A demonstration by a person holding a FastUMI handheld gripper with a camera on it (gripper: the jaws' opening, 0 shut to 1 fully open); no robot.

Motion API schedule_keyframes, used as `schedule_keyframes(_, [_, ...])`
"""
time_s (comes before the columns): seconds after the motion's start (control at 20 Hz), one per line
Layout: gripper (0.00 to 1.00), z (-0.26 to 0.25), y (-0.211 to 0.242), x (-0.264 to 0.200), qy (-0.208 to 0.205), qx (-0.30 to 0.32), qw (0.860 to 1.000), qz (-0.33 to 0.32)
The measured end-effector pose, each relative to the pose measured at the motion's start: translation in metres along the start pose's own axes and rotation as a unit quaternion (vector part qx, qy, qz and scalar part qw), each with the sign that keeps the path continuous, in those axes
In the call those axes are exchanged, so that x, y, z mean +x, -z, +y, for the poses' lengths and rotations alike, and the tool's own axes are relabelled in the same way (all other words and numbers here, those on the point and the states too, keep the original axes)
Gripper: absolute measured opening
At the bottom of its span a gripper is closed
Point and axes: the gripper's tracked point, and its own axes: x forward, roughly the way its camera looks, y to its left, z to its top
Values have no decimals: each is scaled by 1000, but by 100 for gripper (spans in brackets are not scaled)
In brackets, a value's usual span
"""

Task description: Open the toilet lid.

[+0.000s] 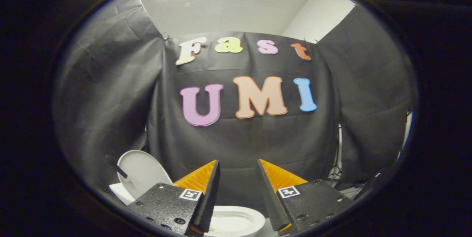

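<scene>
Tongs [238, 192]: two wedge-shaped fingers set well apart, gripping nothing, the gap between them bare; each carries a small square printed marker [190, 194] on its mount. Held high and pointing forward at the booth's black cloth wall [243, 145], a posture that reads as clear of the work, not engaged with it. Below and between the fingers: white ceramic toilet bowl [236, 222], its rim and oval opening showing under the fingertips; contents cannot be told, the interior being pale and partly hidden by the fingers. Beyond the left finger: white rounded plastic toilet lid [142, 172], standing raised and tilted back toward the cloth, apart from the tongs. A short dark strip [118, 170] sits on the lid's face, likely a grip tab. Judgement: lid appears already open; task looks complete or nearly so.
</scene>
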Motion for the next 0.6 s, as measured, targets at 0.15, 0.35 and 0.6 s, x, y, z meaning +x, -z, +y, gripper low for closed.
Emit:
schedule_keyframes(0.15, [60, -53, 14, -21, 58, -6, 998, 9])
schedule_keyframes(0.35, [61, -112, 31, -52, 122, -22, 992, 28])
schedule_keyframes(0.6, [61, -156, 54, -85, 170, -26, 983, 67])
